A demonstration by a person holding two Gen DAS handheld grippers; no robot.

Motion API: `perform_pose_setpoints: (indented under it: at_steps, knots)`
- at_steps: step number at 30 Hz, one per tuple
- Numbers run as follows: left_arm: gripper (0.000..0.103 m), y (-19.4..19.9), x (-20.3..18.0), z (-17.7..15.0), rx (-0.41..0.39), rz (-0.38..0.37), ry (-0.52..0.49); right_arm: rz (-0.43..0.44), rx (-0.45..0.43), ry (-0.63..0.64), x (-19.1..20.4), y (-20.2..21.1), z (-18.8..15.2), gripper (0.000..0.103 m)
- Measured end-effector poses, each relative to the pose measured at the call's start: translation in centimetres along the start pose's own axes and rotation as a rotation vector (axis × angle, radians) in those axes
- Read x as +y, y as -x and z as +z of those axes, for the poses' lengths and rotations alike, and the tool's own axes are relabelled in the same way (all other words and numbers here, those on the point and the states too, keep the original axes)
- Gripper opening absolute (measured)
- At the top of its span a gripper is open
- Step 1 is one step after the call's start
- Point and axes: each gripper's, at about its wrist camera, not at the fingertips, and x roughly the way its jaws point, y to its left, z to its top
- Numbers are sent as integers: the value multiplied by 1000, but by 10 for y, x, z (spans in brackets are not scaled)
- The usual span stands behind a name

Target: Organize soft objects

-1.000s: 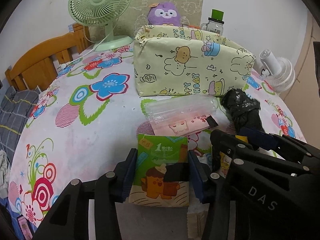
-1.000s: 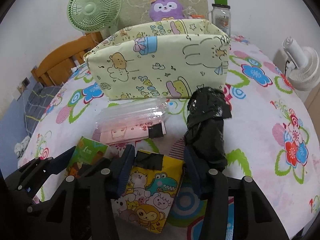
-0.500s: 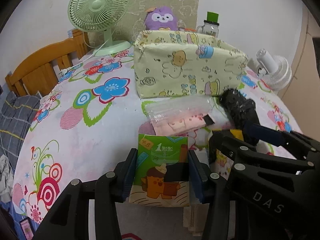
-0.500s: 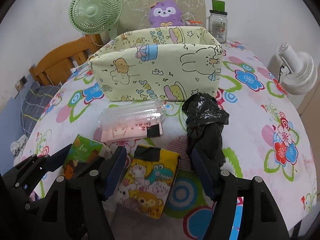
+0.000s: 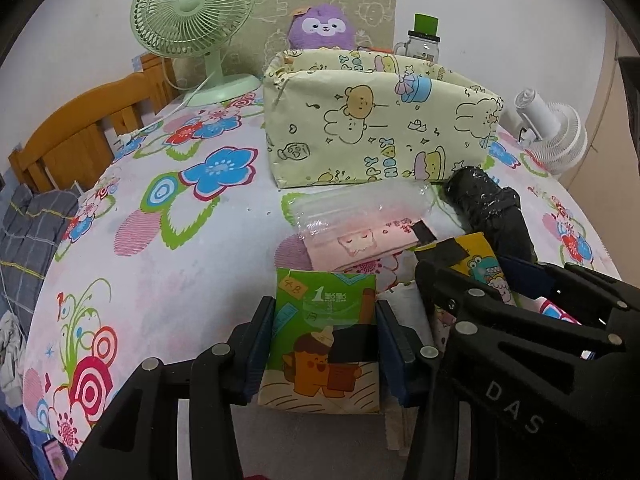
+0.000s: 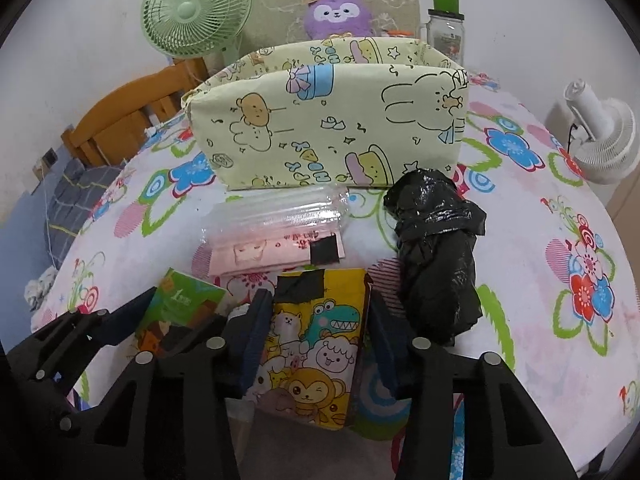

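My left gripper (image 5: 323,334) is shut on a green tissue pack (image 5: 325,332) and holds it near the table's front edge. My right gripper (image 6: 316,332) is shut on a yellow cartoon tissue pack (image 6: 316,344). The green pack also shows in the right wrist view (image 6: 176,308), the yellow pack in the left wrist view (image 5: 478,260). A clear bag with a pink pack (image 6: 276,228) and a rolled black plastic bag (image 6: 438,252) lie ahead on the table. Behind them stands an open yellow cartoon fabric box (image 6: 332,128).
A green desk fan (image 5: 194,20), a purple plush (image 5: 322,28) and a glass jar with green lid (image 5: 424,42) stand behind the box. A small white fan (image 6: 600,136) lies at the right. A wooden chair (image 5: 80,140) stands at the table's left edge.
My right gripper opened around the yellow pack half a second ago and has closed on it again. Both grippers have risen slightly with their packs. The other things have not moved.
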Motion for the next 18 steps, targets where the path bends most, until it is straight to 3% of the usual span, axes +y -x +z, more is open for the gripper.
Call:
perform_pose_setpoints:
  at_steps: [18]
  knots:
    - [50,17,-7,33,-70,-17,1,0,-75,3,-4,21,30,47]
